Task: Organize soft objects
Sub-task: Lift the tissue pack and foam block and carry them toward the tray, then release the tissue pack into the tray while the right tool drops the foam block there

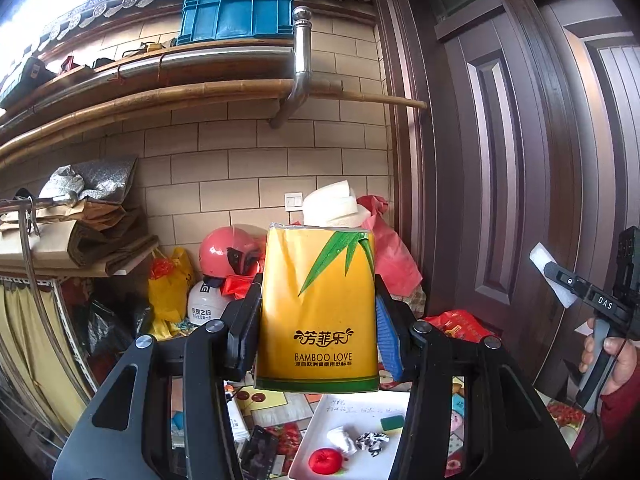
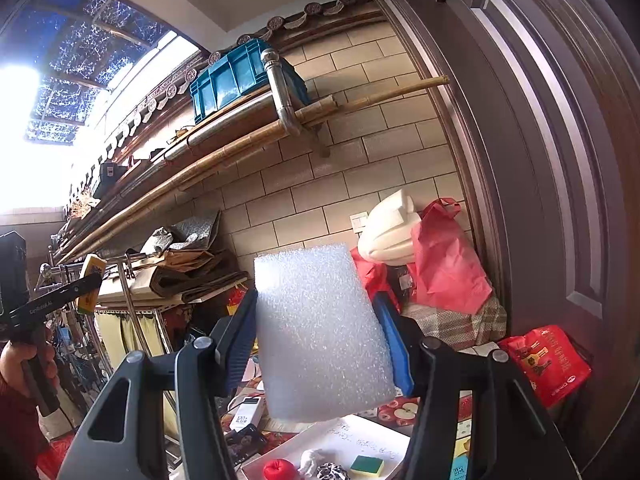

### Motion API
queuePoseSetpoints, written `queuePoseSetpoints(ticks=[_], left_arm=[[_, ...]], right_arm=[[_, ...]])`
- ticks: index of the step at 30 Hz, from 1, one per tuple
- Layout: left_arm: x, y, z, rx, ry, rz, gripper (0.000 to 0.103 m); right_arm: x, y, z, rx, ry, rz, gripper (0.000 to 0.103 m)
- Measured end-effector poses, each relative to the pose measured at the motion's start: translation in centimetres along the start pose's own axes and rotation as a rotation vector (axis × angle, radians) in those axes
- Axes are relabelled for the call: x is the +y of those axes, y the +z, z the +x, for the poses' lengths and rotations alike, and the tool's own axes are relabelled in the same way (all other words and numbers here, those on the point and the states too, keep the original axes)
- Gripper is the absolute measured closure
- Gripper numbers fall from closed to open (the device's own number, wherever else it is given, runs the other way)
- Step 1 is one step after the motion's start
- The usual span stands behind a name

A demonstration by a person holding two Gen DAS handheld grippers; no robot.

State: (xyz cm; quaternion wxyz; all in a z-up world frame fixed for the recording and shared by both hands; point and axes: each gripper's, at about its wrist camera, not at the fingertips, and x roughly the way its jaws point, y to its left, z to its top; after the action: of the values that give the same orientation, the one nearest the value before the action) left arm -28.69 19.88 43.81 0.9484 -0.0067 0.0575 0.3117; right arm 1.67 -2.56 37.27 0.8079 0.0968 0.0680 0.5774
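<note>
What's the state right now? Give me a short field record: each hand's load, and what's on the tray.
left gripper: shut on yellow tissue pack, held upright, raised above the tray
right gripper: shut on white foam block, raised above the tray
white tray: red soft ball, white crumpled piece, black-and-white crumpled piece, green-and-yellow sponge
tray writing: present, unreadable

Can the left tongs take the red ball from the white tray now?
Probably not as things stand. The left tongs are already shut on the yellow tissue pack and raised well above the white tray. The red ball lies uncovered there, so the path is free once the pack is put down.
</note>
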Motion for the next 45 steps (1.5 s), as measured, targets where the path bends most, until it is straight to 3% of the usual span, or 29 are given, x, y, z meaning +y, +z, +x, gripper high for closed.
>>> queuePoseSetpoints(ticks=[32,39,45], left_arm=[[0.5,-4.8,10.8,0.175,-0.069,-0.069,0.054],[0.5,-6.9,14.1,0.243,-0.091,-0.083,0.054],[-0.4,-11.6,19.6,0.368,-0.109,-0.101,0.054]], right_arm=[[-0.9,-6.2,8.5,0.241,0.045,0.048,0.046],[-0.7,-9.6,10.9,0.338,0.055,0.035,0.046],[-1.3,-14.5,13.6,0.467,0.052,0.039,0.046]])
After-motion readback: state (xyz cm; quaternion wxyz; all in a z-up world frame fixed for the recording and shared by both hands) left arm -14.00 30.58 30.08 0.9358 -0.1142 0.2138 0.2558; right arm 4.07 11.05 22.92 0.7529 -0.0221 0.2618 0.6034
